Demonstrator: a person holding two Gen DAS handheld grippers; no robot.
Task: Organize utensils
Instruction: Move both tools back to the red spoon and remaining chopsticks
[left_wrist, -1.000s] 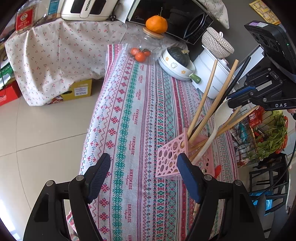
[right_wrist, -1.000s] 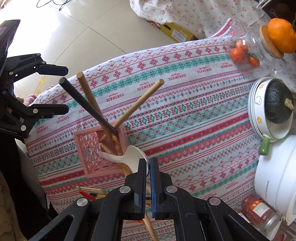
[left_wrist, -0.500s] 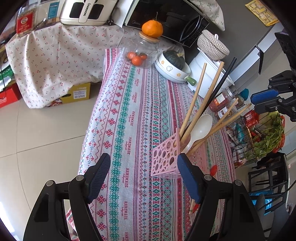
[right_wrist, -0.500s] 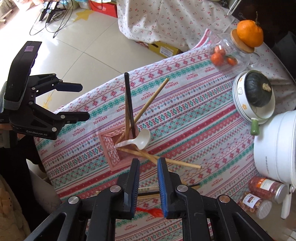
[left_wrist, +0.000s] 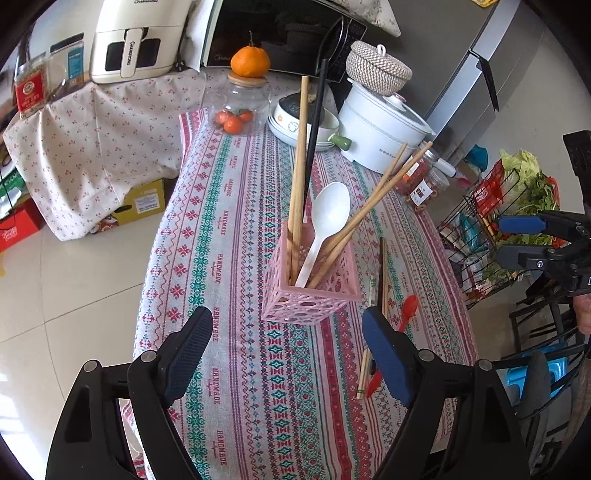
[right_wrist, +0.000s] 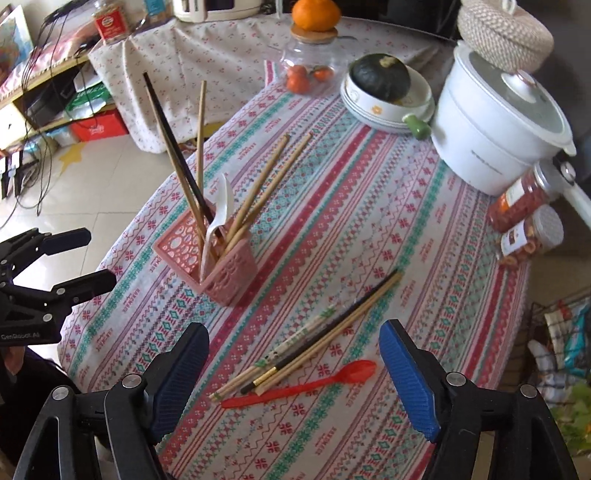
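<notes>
Chopsticks (right_wrist: 314, 343), red spoon (right_wrist: 306, 384) between open right hand-held gripper (right_wrist: 295, 373) jaws, untouched

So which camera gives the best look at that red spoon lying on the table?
The right wrist view: the red spoon lies whole, bowl to handle, beside loose chopsticks. The left wrist view shows only its bowl and handle end; a gripper finger hides the middle.

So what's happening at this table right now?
A person with a gripper in each hand is sorting utensils into a pink holder, which already has chopsticks and a white spoon standing in it. The right gripper has just been opening, with nothing between its fingers, above the loose chopsticks and red spoon lying on the tablecloth. The left gripper is open and empty near the holder.
</notes>
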